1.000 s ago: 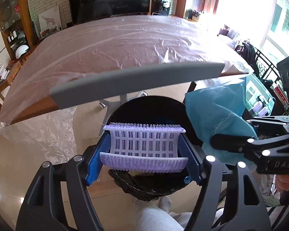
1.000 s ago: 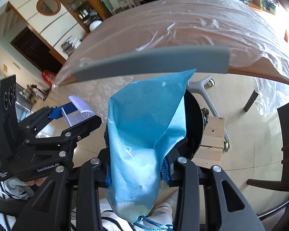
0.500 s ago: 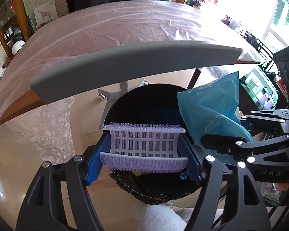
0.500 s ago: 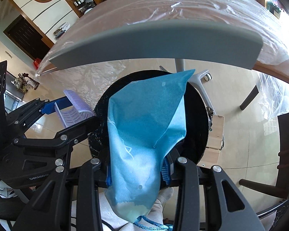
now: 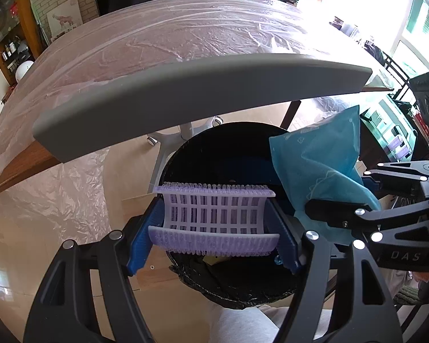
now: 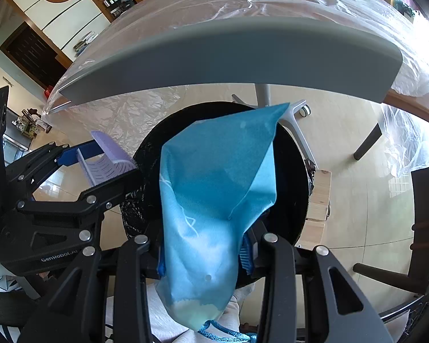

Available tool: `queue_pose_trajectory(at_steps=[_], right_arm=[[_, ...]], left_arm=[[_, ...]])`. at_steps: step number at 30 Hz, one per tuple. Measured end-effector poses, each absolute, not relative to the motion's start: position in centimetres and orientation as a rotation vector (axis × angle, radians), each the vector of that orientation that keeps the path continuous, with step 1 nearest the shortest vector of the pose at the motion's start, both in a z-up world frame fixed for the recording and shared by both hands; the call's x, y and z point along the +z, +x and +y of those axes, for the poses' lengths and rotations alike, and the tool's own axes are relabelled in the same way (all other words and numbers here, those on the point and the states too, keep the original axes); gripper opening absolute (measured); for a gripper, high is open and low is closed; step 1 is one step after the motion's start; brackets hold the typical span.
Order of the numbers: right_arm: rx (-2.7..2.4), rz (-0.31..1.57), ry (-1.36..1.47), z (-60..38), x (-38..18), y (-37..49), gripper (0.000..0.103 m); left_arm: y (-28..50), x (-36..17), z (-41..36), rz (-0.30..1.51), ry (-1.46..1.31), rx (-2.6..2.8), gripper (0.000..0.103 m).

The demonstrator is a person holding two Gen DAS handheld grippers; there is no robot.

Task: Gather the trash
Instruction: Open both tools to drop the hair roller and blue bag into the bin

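My left gripper [image 5: 214, 223] is shut on a lilac slotted plastic piece [image 5: 214, 214] and holds it over the open mouth of a round black-lined trash bin [image 5: 208, 148]. My right gripper [image 6: 203, 254] is shut on a crumpled blue cloth-like sheet [image 6: 214, 188], which hangs over the same bin [image 6: 289, 171]. In the left wrist view the blue sheet [image 5: 323, 165] sits just right of the lilac piece. In the right wrist view the lilac piece [image 6: 105, 160] shows at the left, beside the bin's rim.
A grey chair armrest or backrest bar [image 5: 186, 100] crosses above the bin. Behind it is a wooden table under clear plastic film [image 5: 171, 43]. A white chair base with casters [image 6: 291, 117] and a small wooden block [image 6: 320, 197] stand by the bin.
Both grippers have moved forward and lower toward the bin, which now looks larger. The grey bar looms closer. Both still hold their items.
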State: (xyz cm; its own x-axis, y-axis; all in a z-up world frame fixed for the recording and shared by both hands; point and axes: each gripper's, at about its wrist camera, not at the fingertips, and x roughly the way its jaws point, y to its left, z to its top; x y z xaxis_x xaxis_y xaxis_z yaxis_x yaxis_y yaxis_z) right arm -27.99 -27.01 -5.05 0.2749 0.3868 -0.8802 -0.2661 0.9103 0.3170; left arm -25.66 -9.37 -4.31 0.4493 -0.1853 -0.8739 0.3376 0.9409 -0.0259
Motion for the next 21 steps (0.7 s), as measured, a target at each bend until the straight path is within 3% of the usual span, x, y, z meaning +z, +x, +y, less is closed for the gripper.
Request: queue_pose_trajectory(at_steps=[4,9,10,21], right_arm=[[0.434,1.22,0.123,-27.1,-5.2,-28.0,0.039],[0.428,1.204,0.174,-28.0,-5.0,-28.2,0.065],[0.426,1.202,0.179,-28.2,-4.9,-28.3,0.067],[0.436,1.173,0.231,-30.4,-1.6,-29.8,0.072]], left_arm=[[-25.5,-4.3,-9.4,1.056,0.151,-0.332,0.072],[-25.1,-4.1,-9.5,1.055,0.123,-0.36,0.079],[-25.0,-4.1,-9.4,1.064,0.107,-0.365,0.083],[-25.9,-0.8,-8.2,1.007,0.027,-0.409,0.083]])
